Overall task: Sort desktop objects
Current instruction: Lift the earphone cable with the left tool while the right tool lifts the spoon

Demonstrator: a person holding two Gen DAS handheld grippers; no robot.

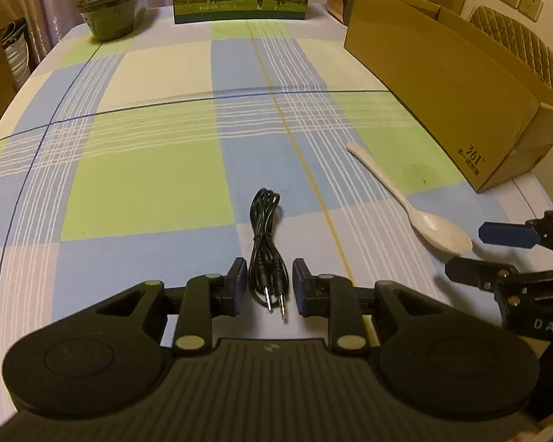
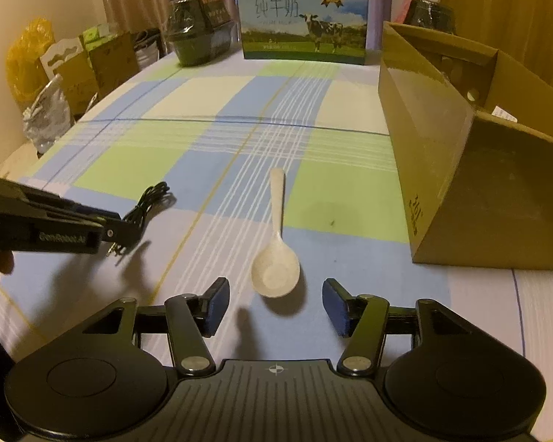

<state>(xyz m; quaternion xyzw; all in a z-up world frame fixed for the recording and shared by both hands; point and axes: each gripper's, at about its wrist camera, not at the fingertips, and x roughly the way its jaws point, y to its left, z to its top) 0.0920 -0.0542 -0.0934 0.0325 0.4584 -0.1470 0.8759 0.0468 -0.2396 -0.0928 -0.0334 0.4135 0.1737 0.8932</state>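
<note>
Both wrist views look low across one checked tablecloth (image 1: pixel 147 169).

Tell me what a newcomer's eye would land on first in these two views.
First the black audio cable, bundled on the checked tablecloth, its plugs lying between the fingers of the open left claw. Next the white spoon, bowl toward the open right claw, just ahead of its fingertips. To the right stands an open cardboard box, and at the table's far edge a milk carton with a cow.
</note>
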